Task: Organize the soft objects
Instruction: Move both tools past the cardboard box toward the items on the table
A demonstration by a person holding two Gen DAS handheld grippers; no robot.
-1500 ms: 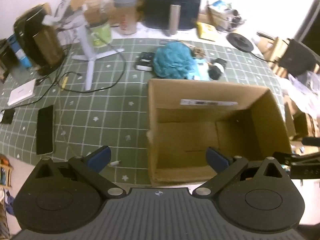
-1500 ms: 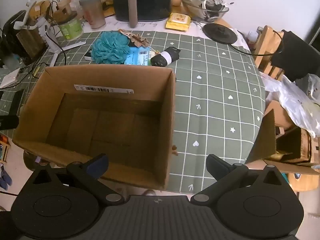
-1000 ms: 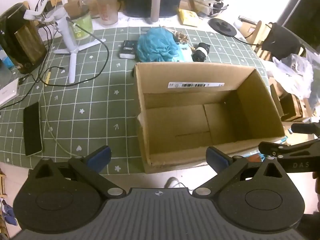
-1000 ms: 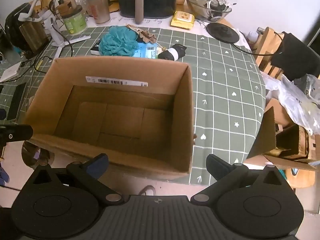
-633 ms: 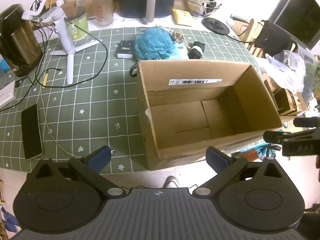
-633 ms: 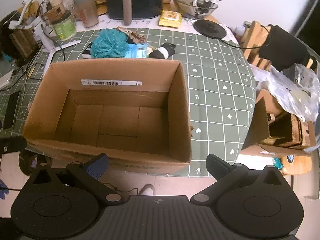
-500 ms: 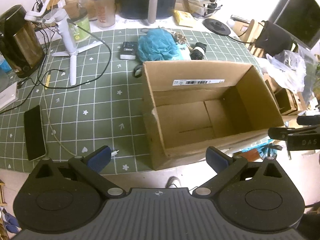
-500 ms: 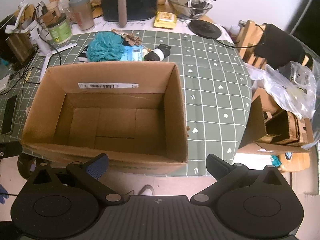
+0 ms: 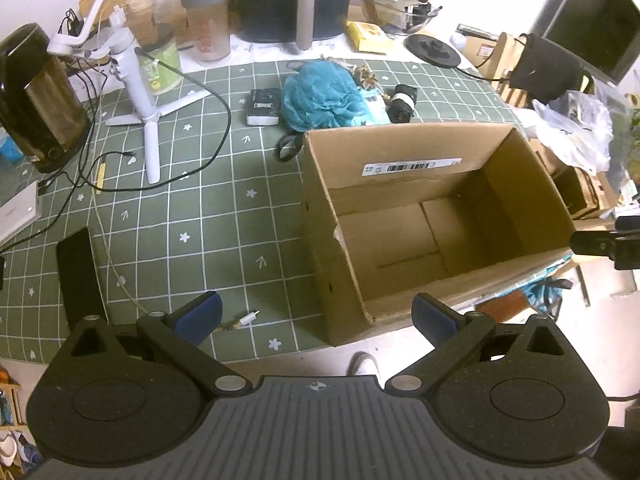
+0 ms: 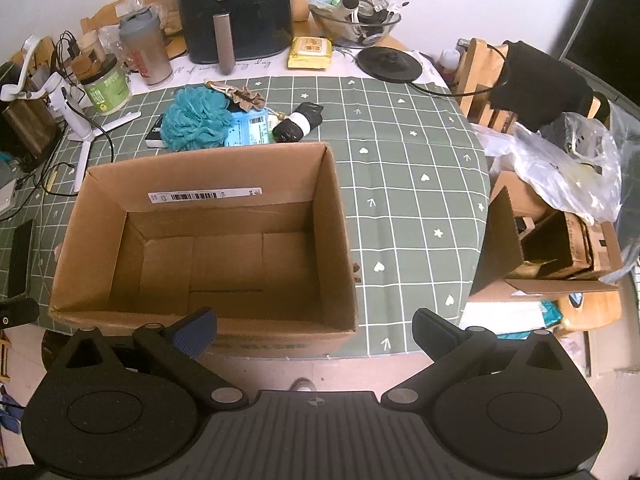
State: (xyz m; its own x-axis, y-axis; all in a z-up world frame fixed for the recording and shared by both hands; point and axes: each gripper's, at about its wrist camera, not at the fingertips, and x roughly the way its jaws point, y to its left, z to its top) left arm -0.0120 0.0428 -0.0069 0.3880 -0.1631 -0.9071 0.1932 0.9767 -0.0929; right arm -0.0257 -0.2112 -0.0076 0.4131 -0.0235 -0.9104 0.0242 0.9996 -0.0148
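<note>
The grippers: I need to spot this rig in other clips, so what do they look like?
Both the left gripper and right gripper are matte black, with two round housings beside a ribbed grey centre plate bearing a small crosshair mark. Silver pivot screws join angled black fingers with blue textured pads. No hands or sleeves show.

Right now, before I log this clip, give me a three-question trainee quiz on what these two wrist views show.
1. True or false: the cardboard box already holds a soft item.
2. Where does the teal bath pouf lie: A) inside the box, B) on the table behind the box, C) in the right gripper?
3. How do the left gripper's jaws stand?

Key: 1. False, its bottom is bare. 2. B. 3. Wide open, holding nothing.
</note>
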